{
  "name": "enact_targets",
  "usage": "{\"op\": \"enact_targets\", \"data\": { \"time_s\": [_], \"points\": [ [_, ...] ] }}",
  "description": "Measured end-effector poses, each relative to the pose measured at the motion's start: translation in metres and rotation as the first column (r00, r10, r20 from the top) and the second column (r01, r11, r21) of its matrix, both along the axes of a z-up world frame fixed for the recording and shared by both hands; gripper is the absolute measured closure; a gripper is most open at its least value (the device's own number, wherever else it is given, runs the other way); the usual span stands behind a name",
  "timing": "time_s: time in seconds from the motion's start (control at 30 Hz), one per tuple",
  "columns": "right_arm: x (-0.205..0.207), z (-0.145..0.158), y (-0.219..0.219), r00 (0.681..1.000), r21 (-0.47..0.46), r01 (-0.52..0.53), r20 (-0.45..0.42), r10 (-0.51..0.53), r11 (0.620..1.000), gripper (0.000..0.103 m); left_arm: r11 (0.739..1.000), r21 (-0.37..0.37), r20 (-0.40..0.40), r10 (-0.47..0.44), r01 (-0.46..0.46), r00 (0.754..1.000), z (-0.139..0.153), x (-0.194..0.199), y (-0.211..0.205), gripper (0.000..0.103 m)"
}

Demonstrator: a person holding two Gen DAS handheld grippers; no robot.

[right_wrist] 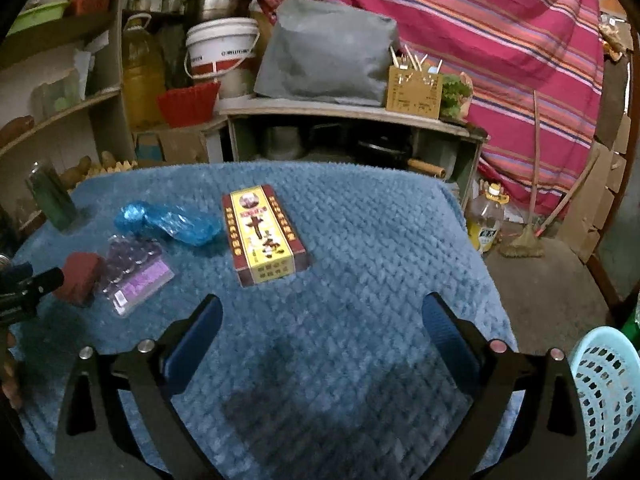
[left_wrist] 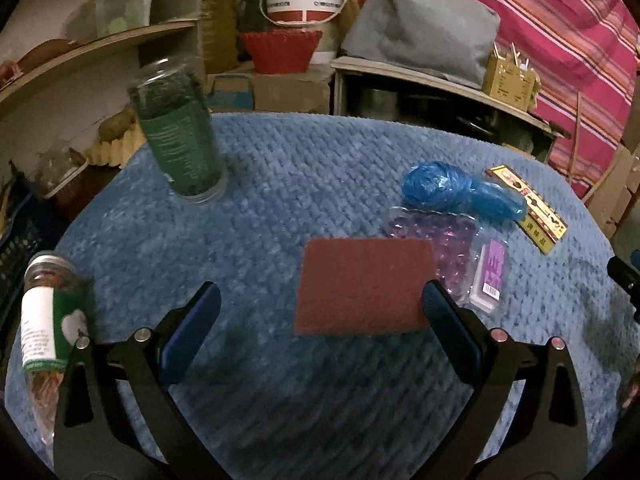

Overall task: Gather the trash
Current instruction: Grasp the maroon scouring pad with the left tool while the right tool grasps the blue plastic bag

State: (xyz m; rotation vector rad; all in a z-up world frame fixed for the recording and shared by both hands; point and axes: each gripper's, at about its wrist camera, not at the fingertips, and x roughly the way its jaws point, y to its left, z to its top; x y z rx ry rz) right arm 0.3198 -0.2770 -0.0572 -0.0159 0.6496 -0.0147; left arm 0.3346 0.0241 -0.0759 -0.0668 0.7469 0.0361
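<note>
Bench (left_wrist: pixel 320 152), covered with a blue knitted-texture cloth, bearing several loose items.

Left hand-held gripper (left_wrist: pixel 320 304): jaws spread wide, holding nothing, poised above the near part of the bench. Flat reddish-brown rectangular scouring pad (left_wrist: pixel 364 286) lies between its blue fingertips (left_wrist: pixel 208 300), not touched by either.

Right hand-held gripper (right_wrist: pixel 322 308): jaws likewise spread wide and empty, over bare cloth at the near right of the bench.

Trash items, all lying on the cloth:
- Clear plastic blister pack with purple card insert (left_wrist: pixel 472 260), just right of the scouring pad, its edge tucked under or against it; which cannot be told.
- Crumpled blue plastic wrapping (left_wrist: pixel 460 190), just beyond the blister pack.
- Flat yellow-and-maroon printed cardboard box (right_wrist: pixel 264 236), right of the blue wrapping, near the bench's middle in the right wrist view.

Other items:
- Tall clear jar with green label (left_wrist: pixel 180 136), upright, far left.
- Glass jar with white-and-green label and metal lid (left_wrist: pixel 48 320), lying tilted at the near left edge.
- Light blue perforated plastic basket (right_wrist: pixel 608 392), off the bench at the near right.
</note>
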Motion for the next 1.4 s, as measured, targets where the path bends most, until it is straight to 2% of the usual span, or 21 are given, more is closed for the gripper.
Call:
{"op": "enact_targets", "data": {
  "time_s": [0.1, 0.23, 0.43, 0.47, 0.5, 0.67, 0.8, 1.0, 1.23, 1.4],
  "points": [
    [0.006, 0.000, -0.003, 1.000, 0.025, -0.009, -0.015, 0.009, 1.000, 0.005, 1.000, 0.000, -0.018, -0.025, 0.025, 1.000, -0.001, 0.009, -0.008, 0.006],
    [0.010, 0.005, -0.001, 1.000, 0.003, -0.024, -0.009, 0.024, 1.000, 0.005, 0.998, 0.000, -0.079, -0.061, 0.061, 0.995, -0.011, 0.024, -0.016, 0.006],
    [0.016, 0.007, 0.015, 0.998, -0.011, -0.066, -0.024, 0.066, 0.998, 0.005, 0.996, -0.062, -0.127, -0.069, 0.062, 0.990, -0.020, 0.033, -0.010, 0.006],
    [0.018, 0.007, 0.018, 0.997, -0.014, -0.073, -0.027, 0.072, 0.997, 0.005, 0.995, -0.074, -0.126, -0.076, 0.067, 0.989, -0.020, 0.033, -0.009, 0.010],
    [0.020, 0.008, 0.023, 0.996, -0.021, -0.081, -0.028, 0.081, 0.996, 0.005, 0.993, -0.091, -0.121, -0.091, 0.080, 0.989, -0.019, 0.032, -0.008, 0.019],
    [0.032, 0.011, 0.049, 0.993, -0.054, -0.112, -0.032, 0.110, 0.992, 0.005, 0.990, -0.102, -0.091, -0.105, 0.096, 0.990, -0.013, 0.025, -0.008, 0.020],
    [0.048, 0.011, 0.078, 0.989, -0.071, -0.144, -0.038, 0.141, 0.987, 0.005, 0.996, -0.054, -0.008, -0.070, 0.070, 0.998, 0.006, 0.011, -0.001, 0.020],
    [0.076, 0.004, 0.126, 0.979, -0.111, -0.199, -0.066, 0.193, 0.974, 0.005, 0.999, 0.013, 0.096, 0.028, -0.029, 0.995, 0.033, -0.008, 0.028, 0.020],
    [0.099, -0.005, 0.169, 0.964, -0.123, -0.260, -0.096, 0.250, 0.958, 0.005, 0.996, 0.018, 0.123, 0.090, -0.093, 0.988, 0.046, -0.010, 0.056, 0.020],
    [0.111, -0.019, 0.185, 0.954, -0.149, -0.289, -0.127, 0.271, 0.946, 0.010, 0.990, 0.076, 0.140, 0.108, -0.120, 0.984, 0.049, -0.012, 0.065, 0.020]
  ]
}}
